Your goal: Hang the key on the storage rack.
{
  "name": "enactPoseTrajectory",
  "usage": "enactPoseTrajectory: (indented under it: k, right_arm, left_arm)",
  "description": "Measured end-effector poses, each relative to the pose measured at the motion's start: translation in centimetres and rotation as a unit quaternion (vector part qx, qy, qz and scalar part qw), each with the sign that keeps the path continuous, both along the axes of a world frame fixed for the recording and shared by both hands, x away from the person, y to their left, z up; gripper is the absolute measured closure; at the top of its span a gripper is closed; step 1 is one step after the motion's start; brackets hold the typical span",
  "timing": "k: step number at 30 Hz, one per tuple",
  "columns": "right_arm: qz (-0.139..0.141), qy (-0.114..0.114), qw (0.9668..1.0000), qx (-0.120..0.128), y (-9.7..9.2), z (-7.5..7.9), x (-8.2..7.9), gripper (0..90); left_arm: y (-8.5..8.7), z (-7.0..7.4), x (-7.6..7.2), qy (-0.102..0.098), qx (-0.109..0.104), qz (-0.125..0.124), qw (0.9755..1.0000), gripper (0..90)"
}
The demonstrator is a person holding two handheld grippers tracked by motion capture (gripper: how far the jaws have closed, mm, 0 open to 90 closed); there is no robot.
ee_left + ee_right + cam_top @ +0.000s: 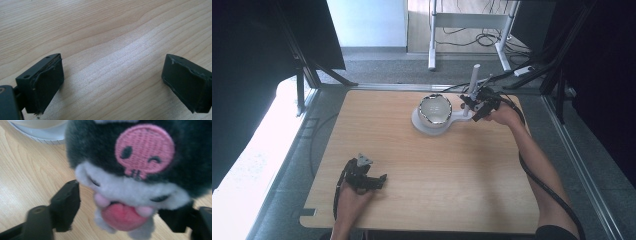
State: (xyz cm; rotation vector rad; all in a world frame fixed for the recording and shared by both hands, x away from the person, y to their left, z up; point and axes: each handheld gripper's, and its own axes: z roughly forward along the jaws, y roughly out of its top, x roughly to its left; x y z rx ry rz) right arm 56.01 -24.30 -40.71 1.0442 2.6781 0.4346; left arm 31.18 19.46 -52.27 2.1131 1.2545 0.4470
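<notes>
- right gripper (125,207): jaws partly apart, a plush toy (130,170) sits between them; left jaw stands clear of the plush, right jaw is mostly hidden behind it, so contact there can't be told
- plush toy: dark grey and white fur, pink embroidered skull patch on its head, pink ball at its front; it hangs just above and ahead of the jaws, close over the wooden table (22,177)
- white stand (430,125) with a bowl (435,109) on it: just beside the right gripper (478,106) in the high view; its rim (42,135) is beyond the left jaw
- white post (473,80) rises just behind that gripper
- left gripper (112,82): jaws wide apart, nothing between them, bare table (105,37) under them
- left gripper (374,180) sits at the near left of the table, well apart from the plush
</notes>
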Motion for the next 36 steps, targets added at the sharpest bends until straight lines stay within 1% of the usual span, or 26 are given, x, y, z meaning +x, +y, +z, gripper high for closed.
enactPoseTrajectory:
  k: [3,5,8,12,16,19,24,27,36]
  right_arm:
    - [-0.002,-0.003,1.0,-0.003,0.1,-0.2,-0.2,16.6]
    - [-0.004,-0.013,0.9998,-0.013,0.0,-0.4,-0.3,13.9]
    - [-0.003,-0.025,0.9994,-0.026,-0.1,-0.4,-0.5,13.0]
    - [-0.01,-0.037,0.9988,-0.031,-0.6,-0.1,-0.7,12.6]
    - [-0.013,-0.036,0.9989,-0.026,-1.2,0.3,-0.9,12.7]
    - [-0.007,-0.035,0.9991,-0.024,-1.4,0.4,-1.3,12.8]
    - [0.006,-0.034,0.9992,-0.019,-1.1,0.7,-2.2,12.9]
    - [0.018,-0.033,0.9992,-0.017,-0.9,1.0,-2.8,12.9]
    - [0.033,-0.032,0.9989,-0.011,-0.6,1.5,-4.7,12.9]
  left_arm:
    - [0.0,0.0,0.0,0.0,0.0,0.0,1.0,4.1]
    - [0.0,0.0,0.0,0.0,0.0,0.0,1.0,4.1]
    - [0.0,0.0,0.0,0.0,0.0,0.0,1.0,4.1]
    - [0.0,0.0,0.0,0.001,-0.001,0.0,1.0,4.1]
    - [0.0,0.0,0.0,0.0,-0.001,0.001,1.0,4.1]
    - [0.0,0.0,0.0,0.0,-0.001,0.0,1.0,4.1]
    - [0.0,0.0,0.0,0.0,0.0,0.0,1.0,4.1]
    - [0.0,0.0,0.0,0.0,0.0,0.0,1.0,4.1]
    - [0.0,0.0,0.0,0.0,0.0,0.0,1.0,4.1]
